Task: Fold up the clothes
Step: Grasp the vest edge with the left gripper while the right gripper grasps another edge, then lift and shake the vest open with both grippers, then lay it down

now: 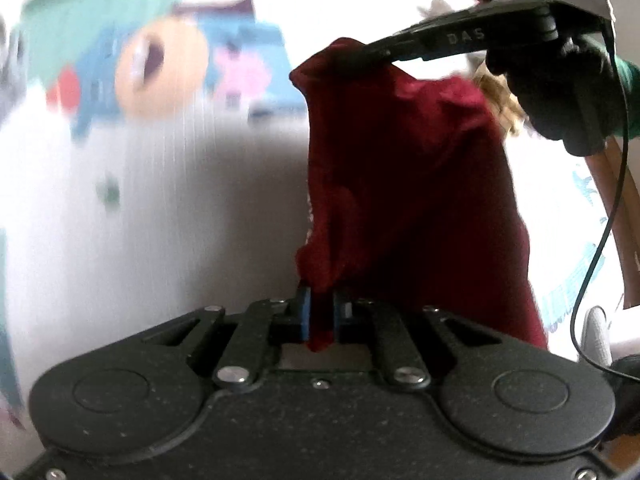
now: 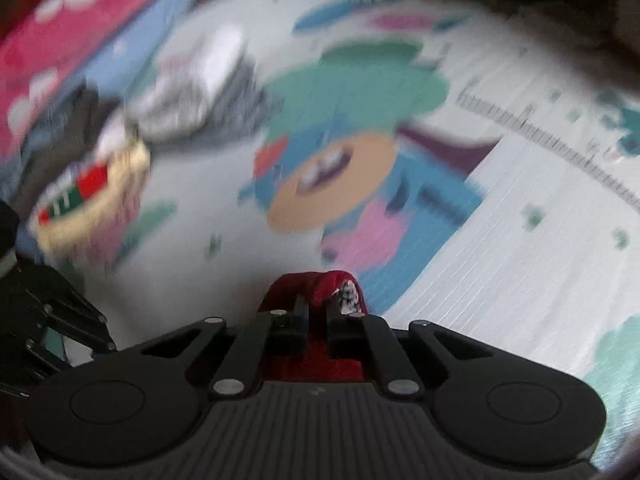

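Observation:
A dark red garment (image 1: 404, 176) hangs in the air between both grippers. My left gripper (image 1: 320, 312) is shut on its lower edge, with red cloth pinched between the blue pads. In the left wrist view my right gripper (image 1: 372, 54) comes in from the upper right, held by a black-gloved hand (image 1: 560, 92), and is shut on the garment's top corner. In the right wrist view my right gripper (image 2: 318, 312) is shut on a red fold (image 2: 320, 280) bearing a white printed patch. Part of my left gripper (image 2: 52, 316) shows at that view's left edge.
Below lies a white play mat (image 2: 500, 248) with colourful cartoon prints. A blurred pile of other clothes (image 2: 132, 128) sits at the left of the right wrist view, beside a pink and blue surface (image 2: 60, 28). A black cable (image 1: 600, 240) hangs at the right.

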